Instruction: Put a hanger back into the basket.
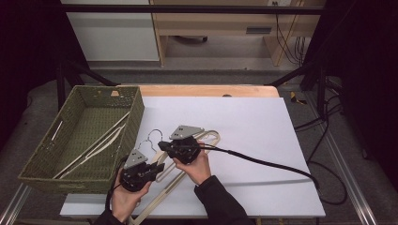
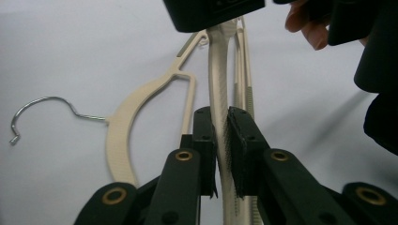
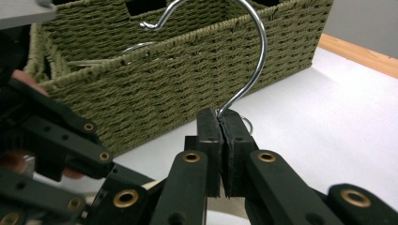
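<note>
High view, nearest the person: the left gripper (image 1: 151, 169) sits in the left hand (image 1: 123, 200) at the table's front edge, and the right gripper (image 1: 164, 146) just beyond it in the right hand (image 1: 196, 168). Both are on the cream hangers (image 1: 165, 183) lying on the white sheet (image 1: 263, 136).

Left gripper view shows its jaws pressed together on the ribbed bar of one cream hanger (image 2: 218, 98), which runs up between the pads (image 2: 238, 150); a second hanger (image 2: 123, 123) lies flat on the sheet to the left with its wire hook (image 2: 37, 107) (free, touching nothing but the sheet).

Right gripper view shows its jaws closed tight on the base of a metal hook (image 3: 248, 70), which rises upright in front of the basket wall (image 3: 169, 84).

Farther left in the high view stands the green woven basket (image 1: 44, 159), with more pale hangers (image 1: 94, 145) lying inside. Beyond the sheet, a strip of wooden tabletop (image 1: 206, 90) shows.
</note>
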A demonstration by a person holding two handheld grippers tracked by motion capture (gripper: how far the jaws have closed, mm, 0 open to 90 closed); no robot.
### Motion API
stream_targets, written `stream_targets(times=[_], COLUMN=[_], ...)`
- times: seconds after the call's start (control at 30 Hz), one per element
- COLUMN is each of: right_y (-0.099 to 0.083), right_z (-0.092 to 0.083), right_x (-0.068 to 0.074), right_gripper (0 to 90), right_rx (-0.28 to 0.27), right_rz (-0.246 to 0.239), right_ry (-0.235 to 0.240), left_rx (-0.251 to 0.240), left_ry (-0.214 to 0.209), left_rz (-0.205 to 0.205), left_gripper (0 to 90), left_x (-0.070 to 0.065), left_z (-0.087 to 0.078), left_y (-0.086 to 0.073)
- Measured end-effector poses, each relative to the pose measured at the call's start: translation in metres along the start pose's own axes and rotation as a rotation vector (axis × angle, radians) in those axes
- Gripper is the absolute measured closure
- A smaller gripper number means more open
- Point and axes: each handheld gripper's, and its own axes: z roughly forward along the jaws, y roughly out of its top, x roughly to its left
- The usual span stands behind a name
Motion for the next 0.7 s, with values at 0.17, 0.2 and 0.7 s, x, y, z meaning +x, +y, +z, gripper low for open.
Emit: stream_targets(times=[0.17, 0.2, 0.7], right_y=[-0.002, -0.002, -0.032], right_z=[-0.024, -0.028, -0.128], right_x=[0.003, 0.004, -0.012], right_gripper=[73.8, 71.2, 16.4], right_rx=[-0.027, -0.027, -0.097], right_rz=[-0.024, -0.032, -0.003], right_ry=[0.010, 0.012, -0.059], left_rx=[-0.012, -0.010, -0.072], left_ry=[-0.024, -0.032, -0.057], left_rz=[0.026, 0.035, 0.108], left_gripper=[83.9, 84.3, 85.9], left_x=[-0.011, -0.014, -0.037], left_z=[-0.003, -0.005, -0.032], left_y=[0.001, 0.001, 0.017])
